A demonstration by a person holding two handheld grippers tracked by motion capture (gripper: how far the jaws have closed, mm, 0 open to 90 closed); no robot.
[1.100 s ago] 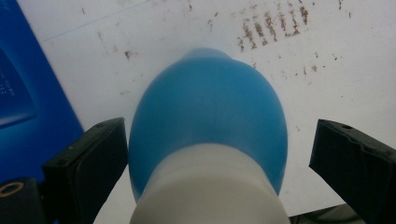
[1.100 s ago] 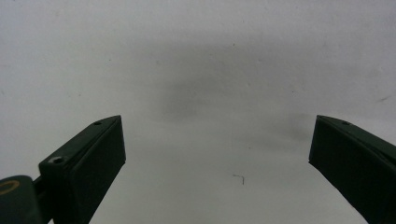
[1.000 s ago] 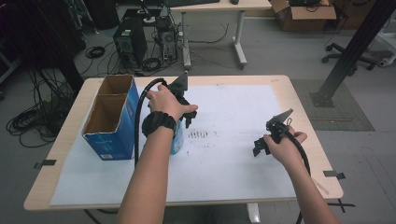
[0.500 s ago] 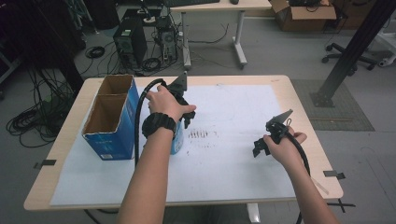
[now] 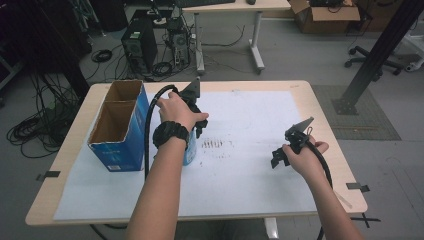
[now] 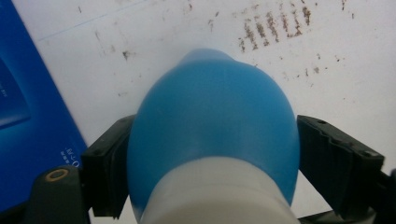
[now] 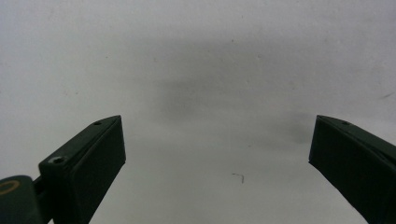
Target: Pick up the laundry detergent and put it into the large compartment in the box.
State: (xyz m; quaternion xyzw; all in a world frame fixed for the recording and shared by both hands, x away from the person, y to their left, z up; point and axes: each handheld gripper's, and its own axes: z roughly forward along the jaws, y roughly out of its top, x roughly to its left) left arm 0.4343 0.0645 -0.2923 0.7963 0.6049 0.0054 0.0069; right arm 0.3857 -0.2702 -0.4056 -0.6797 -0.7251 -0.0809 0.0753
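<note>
L claw [image 6: 210, 186] jaws closing round blue bottle [image 6: 215, 135] btwn them.

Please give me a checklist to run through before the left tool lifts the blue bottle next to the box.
1. Bottle between the jaws: ok. The blue bottle sits centred in the left tool, whose jaws have just been closing.
2. Pads pressing on both sides: cannot tell; the left pad looks in contact, a thin gap may remain on the right.
3. Clearance from the blue cardboard box: not ok; it stands close beside the bottle.
4. Right tool out of the way: ok; open and empty over the white paper.
5. Bottle cap sealed: cannot tell.
</note>
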